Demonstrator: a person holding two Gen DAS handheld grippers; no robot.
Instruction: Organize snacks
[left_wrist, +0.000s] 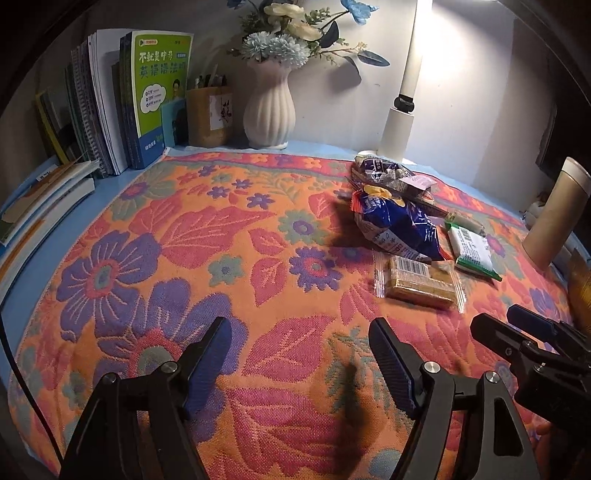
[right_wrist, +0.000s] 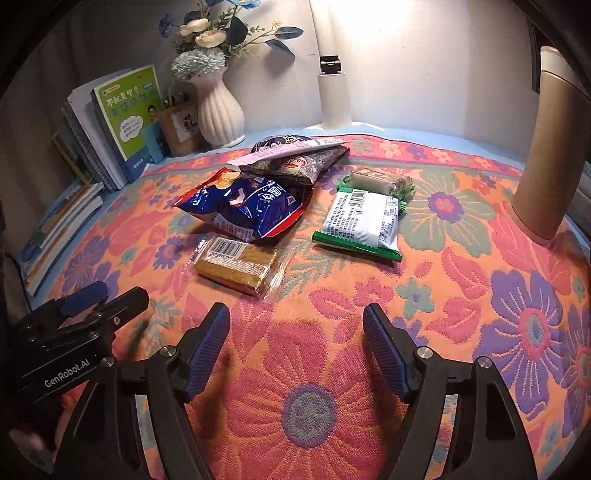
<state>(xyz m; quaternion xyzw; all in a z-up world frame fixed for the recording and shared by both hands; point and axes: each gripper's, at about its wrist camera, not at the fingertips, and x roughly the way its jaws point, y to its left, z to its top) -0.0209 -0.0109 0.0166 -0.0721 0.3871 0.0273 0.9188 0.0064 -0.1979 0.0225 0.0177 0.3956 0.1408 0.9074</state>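
The left gripper (left_wrist: 300, 338) and right gripper (right_wrist: 295, 325) are tilting down over the floral cloth (right_wrist: 461, 295), side by side; both jaws are standing apart, holding nothing. The snack packets (right_wrist: 240, 210) are lying ahead, untouched.

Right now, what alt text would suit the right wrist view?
An open right gripper hovers empty over a floral cloth facing a pile of snacks: a blue chip bag, a clear-wrapped brown cake and a green-and-white packet. Books, a white vase and a lamp stand behind.
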